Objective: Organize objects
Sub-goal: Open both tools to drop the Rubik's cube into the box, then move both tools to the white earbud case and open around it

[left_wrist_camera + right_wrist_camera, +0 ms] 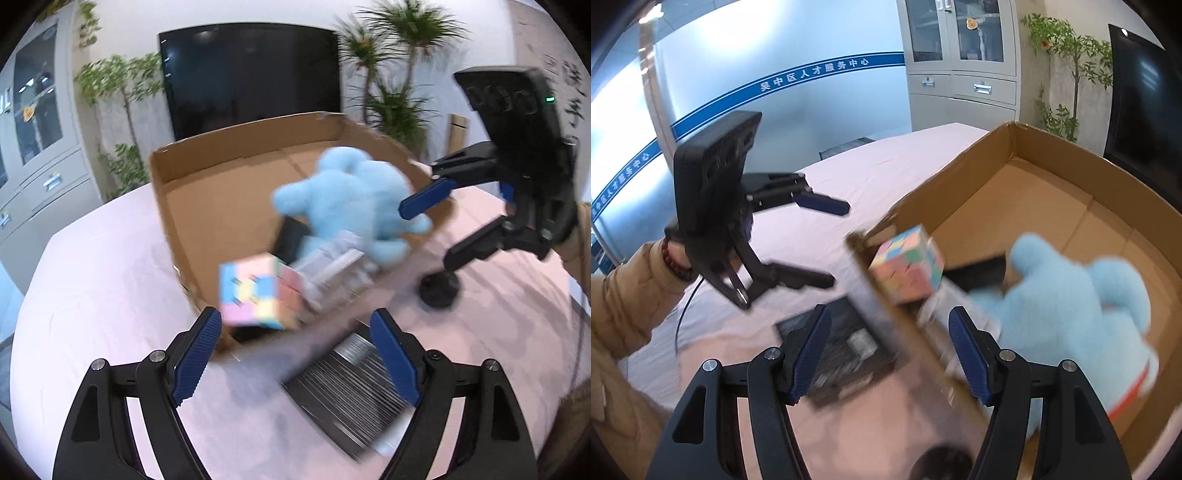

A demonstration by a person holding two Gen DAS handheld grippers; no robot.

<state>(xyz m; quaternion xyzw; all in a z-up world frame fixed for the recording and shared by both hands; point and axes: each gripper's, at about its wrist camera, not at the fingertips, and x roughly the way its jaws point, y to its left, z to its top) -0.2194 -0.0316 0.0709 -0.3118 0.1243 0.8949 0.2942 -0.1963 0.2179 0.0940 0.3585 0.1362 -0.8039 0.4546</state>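
An open cardboard box (207, 206) (1052, 155) lies on the pink table. Inside it are a light-blue plush toy (354, 199) (1071, 295), a black item (291, 236) and a clear plastic item (336, 273). A pastel puzzle cube (255, 295) (908, 266) is blurred at the box's near corner, and no gripper touches it. My left gripper (295, 321) (838, 245) is open just short of that corner, above a flat black striped box (343, 387) (842, 347) on the table. My right gripper (890, 314) (426, 236) stands open over the box wall, holding nothing.
A small round black object (439, 290) sits on the pink tablecloth (92, 277) beside the box. Behind the table are a dark screen (251, 74), potted plants (402, 74) and a grey cabinet (964, 74). A brown sleeve (628, 295) reaches in from the left.
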